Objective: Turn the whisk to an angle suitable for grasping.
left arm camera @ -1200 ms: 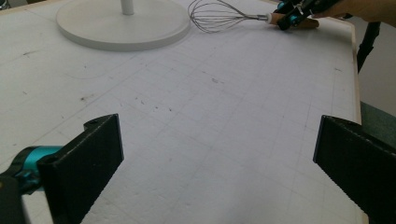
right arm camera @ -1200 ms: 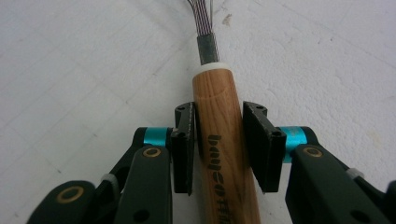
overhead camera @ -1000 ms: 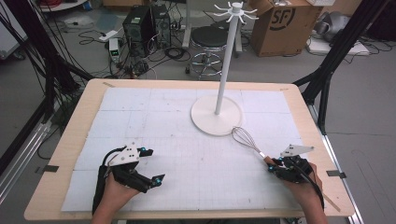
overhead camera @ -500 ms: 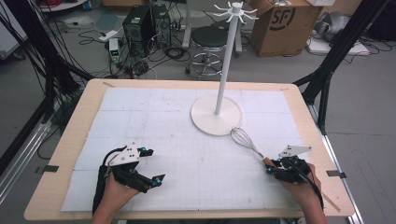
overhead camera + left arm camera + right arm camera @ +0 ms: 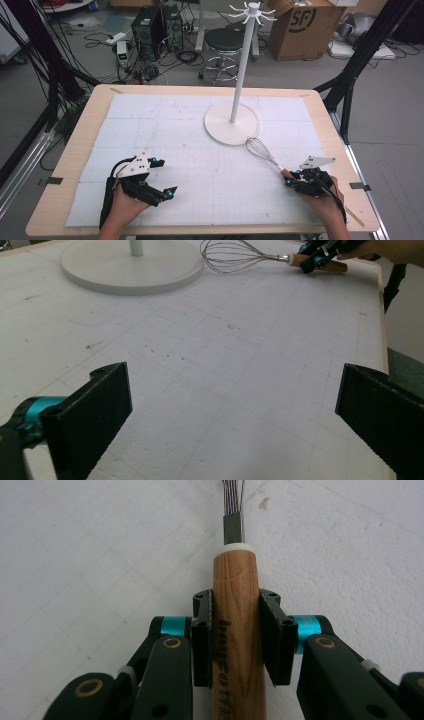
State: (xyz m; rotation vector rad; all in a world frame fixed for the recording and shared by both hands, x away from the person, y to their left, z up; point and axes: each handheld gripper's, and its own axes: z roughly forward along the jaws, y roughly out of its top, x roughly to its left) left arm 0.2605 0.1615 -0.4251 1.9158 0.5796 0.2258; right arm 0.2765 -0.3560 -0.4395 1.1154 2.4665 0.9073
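Down at the lower right of the high view, the right gripper point(image 5: 295, 178) lies low over the white mat point(image 5: 200, 150), the person's hand behind it and its nose aimed up and left towards the stand. Its jaws are clamped on the wooden handle of the whisk point(image 5: 263, 153), whose wire head lies on the mat just beside the round base of the white stand point(image 5: 232, 123); whether wire and base touch I cannot tell. At the lower left, the left gripper point(image 5: 162, 177) rests on the mat in the other hand, pointing right, its jaws spread wide with nothing between them.

The right gripper view gives what the high view cannot: the pads point(image 5: 272, 635) press both sides of the handle, dark lettering runs along the wood, and a white collar and metal ferrule sit above it. The left gripper view looks across bare mat to the whisk point(image 5: 235, 256) and the other gripper point(image 5: 314, 255) at its upper right.
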